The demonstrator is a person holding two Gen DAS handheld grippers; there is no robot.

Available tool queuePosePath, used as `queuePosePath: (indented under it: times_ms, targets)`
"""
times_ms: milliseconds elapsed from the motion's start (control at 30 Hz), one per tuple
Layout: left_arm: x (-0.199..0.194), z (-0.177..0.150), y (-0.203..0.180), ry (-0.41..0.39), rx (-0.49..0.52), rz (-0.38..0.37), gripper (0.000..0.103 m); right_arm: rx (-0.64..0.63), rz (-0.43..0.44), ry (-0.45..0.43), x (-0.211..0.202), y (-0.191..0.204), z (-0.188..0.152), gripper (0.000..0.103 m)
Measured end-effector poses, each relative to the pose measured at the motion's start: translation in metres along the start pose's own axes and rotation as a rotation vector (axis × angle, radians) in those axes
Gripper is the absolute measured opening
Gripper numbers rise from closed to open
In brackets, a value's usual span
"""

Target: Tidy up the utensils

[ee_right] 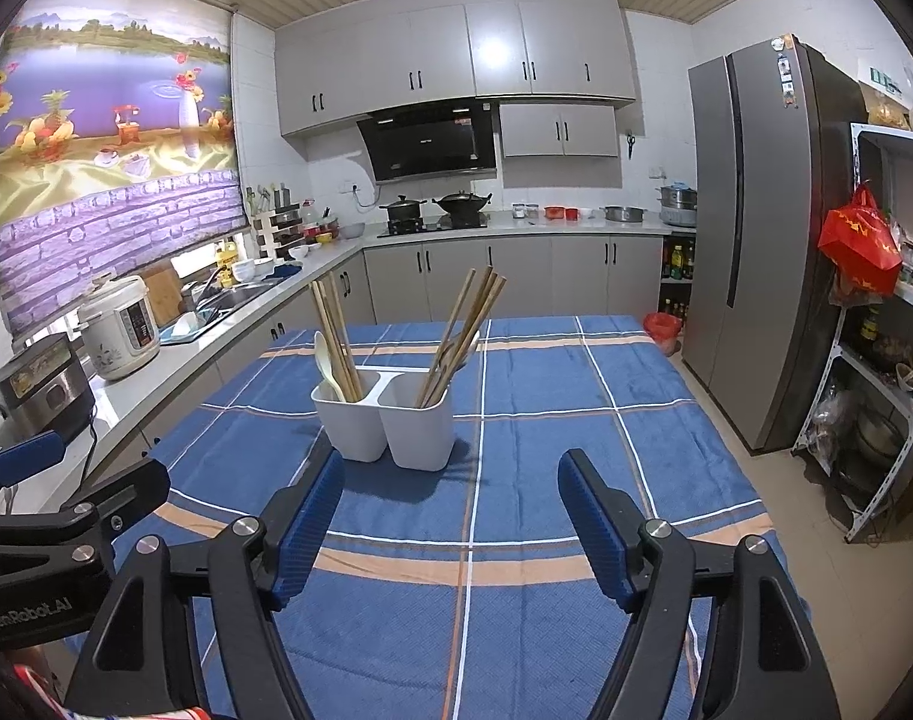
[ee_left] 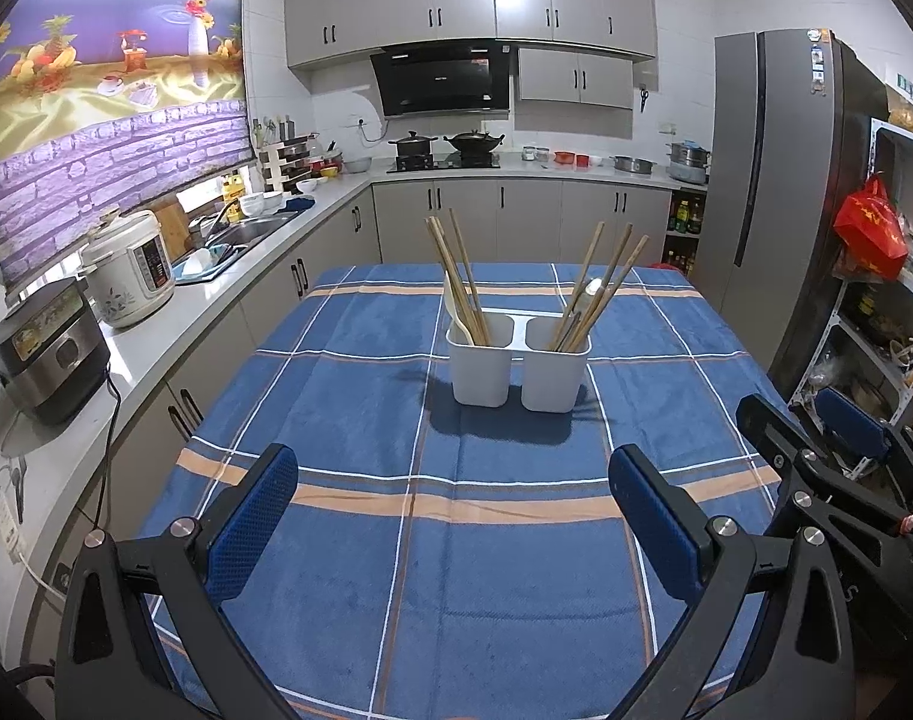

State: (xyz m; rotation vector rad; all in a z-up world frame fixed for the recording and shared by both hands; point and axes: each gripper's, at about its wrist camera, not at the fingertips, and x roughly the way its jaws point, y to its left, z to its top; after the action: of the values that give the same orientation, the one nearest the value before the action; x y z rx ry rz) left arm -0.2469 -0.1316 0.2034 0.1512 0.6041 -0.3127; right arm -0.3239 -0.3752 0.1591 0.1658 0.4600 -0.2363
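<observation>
Utensils: chopsticks and one pale spoon, all standing in a white twin-compartment holder at the middle of the desk, which is covered in a blue plaid cloth. In the left wrist view the holder sits at 12 o'clock from the left gripper; in the right wrist view it sits at about 11 o'clock from the right gripper.

Placement, judged: the long sticks stand handle-end down and fan outward against the compartment rims, since the cups are shorter than the sticks and give support only at the base. Sorting into two cups keeps the bundles apart and easy to pick out.

Count: one holder, two compartments. The left compartment holds one spoon and a bundle of chopsticks, roughly four to six; the sticks overlap, so an exact figure cannot be given. The right compartment holds a second bundle of about the same number, with a pale tip among them in the left wrist view that cannot be identified. No loose utensil is seen on the cloth.

Grippers: two. Both pairs of jaws are spread wide with nothing between them, well apart from the holder, above the cloth's near edge. Judged: the sorting looks complete or nearly so.
</observation>
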Motion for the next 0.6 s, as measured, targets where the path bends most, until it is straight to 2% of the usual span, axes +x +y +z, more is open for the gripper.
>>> queuePosePath:
  times_ms: [600]
  targets:
    - [-0.0065, -0.0096, 0.0002, 0.021, -0.024, 0.019, 0.103, -0.008, 0.013, -0.014, -0.0060, -0.0002, -0.0025, 0.080]
